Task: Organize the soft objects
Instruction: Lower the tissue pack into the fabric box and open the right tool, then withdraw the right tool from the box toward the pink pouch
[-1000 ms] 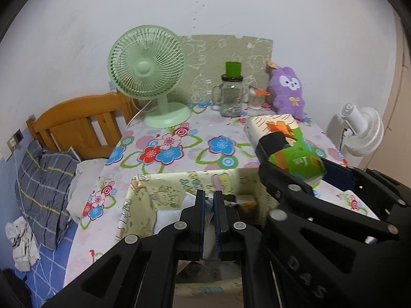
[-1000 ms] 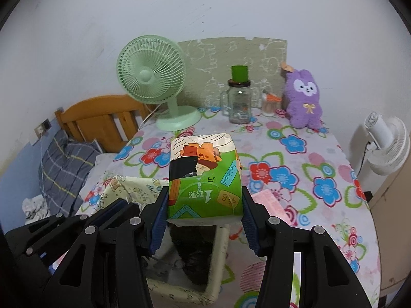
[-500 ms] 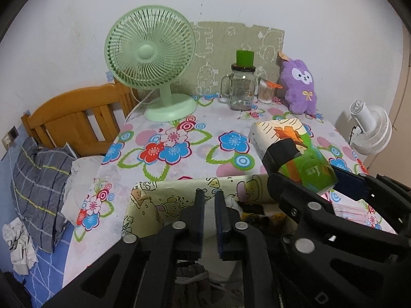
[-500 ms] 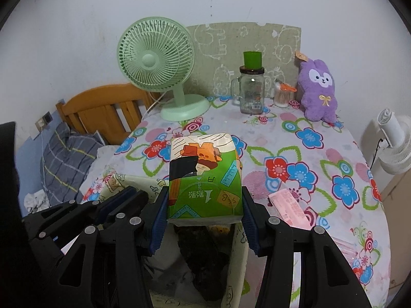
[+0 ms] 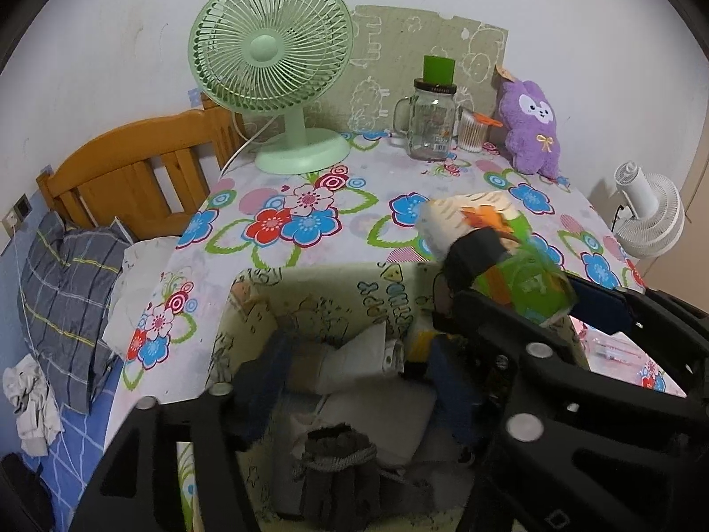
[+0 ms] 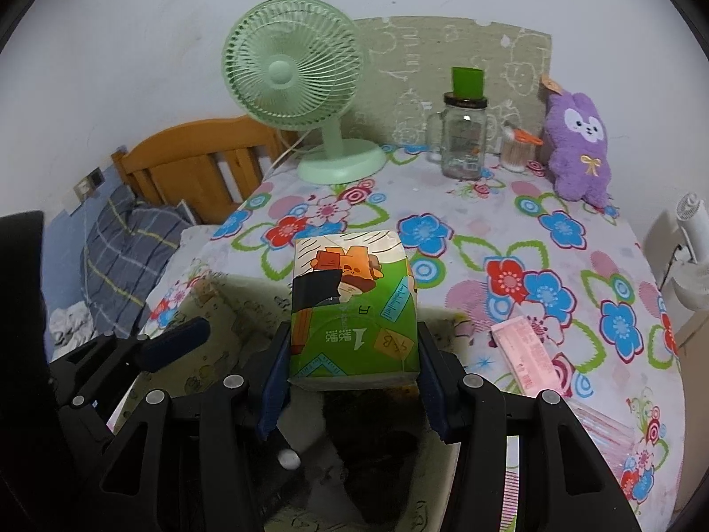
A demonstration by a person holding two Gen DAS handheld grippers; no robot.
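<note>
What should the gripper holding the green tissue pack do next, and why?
Probably lower the tissue pack a little further into the fabric storage box, then let go. The right gripper clamps the pack by its sides just above the open box, which already holds folded soft things. The left gripper, whose jaws have just been opening, is empty over the box.

Table (image 6: 554, 239), floral cloth. Green fan (image 6: 305, 88) at 11 o'clock; glass jar (image 6: 463, 142) at 12; purple plush (image 6: 576, 146) at 1; pink packet (image 6: 527, 354) at 3; fabric bin (image 5: 310, 306) at 6.
</note>
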